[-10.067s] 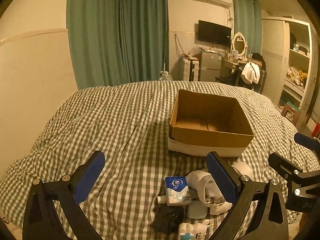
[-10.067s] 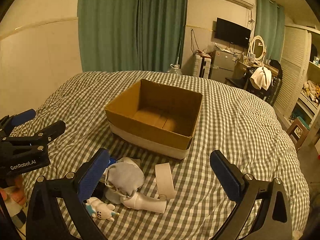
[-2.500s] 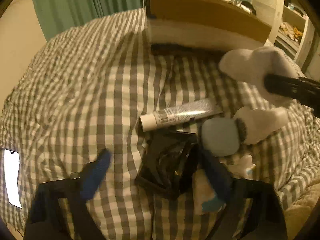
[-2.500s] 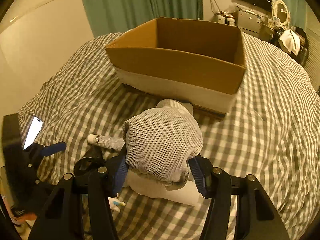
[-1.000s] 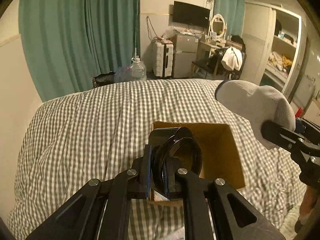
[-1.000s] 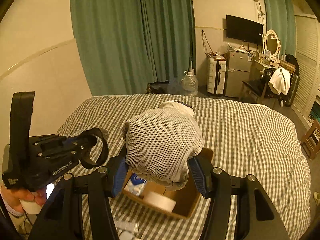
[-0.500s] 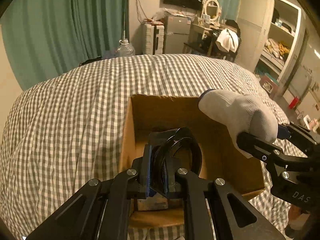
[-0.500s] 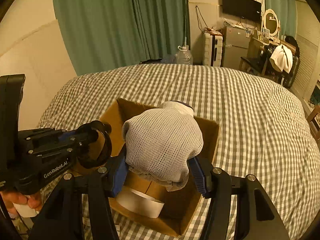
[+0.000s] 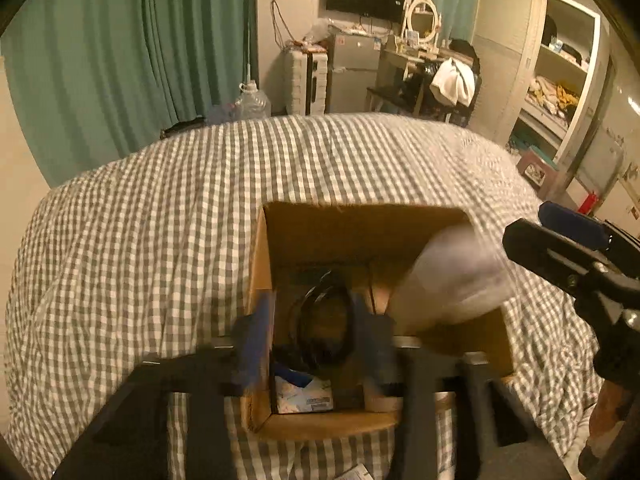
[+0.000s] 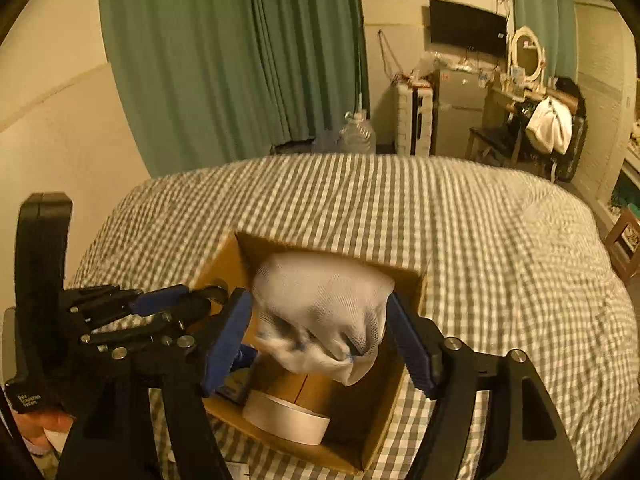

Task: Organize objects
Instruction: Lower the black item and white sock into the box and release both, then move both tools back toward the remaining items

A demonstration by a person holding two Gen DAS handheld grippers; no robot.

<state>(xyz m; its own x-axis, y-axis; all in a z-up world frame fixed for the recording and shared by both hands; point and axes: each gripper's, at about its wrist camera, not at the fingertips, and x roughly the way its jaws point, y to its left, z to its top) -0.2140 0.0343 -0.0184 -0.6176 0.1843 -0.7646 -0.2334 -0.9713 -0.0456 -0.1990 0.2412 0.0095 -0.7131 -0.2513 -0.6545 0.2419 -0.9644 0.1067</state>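
Observation:
An open cardboard box sits on the checked bed. My left gripper is over it, its fingers spread apart, with a black ring-shaped object dropping free between them. My right gripper has also opened; the white mesh sock bundle is blurred and falling between its fingers into the box. The bundle also shows blurred in the left wrist view. In the box lie a tissue pack and a roll of white tape.
The checked duvet spreads around the box. A small item lies on the bed at the box's near side. Green curtains, a water jug, a fridge, a desk and shelves stand beyond the bed.
Both grippers have opened over the box. The black ring and the white sock bundle have left their grips and are dropping into it. Both views are motion-blurred.

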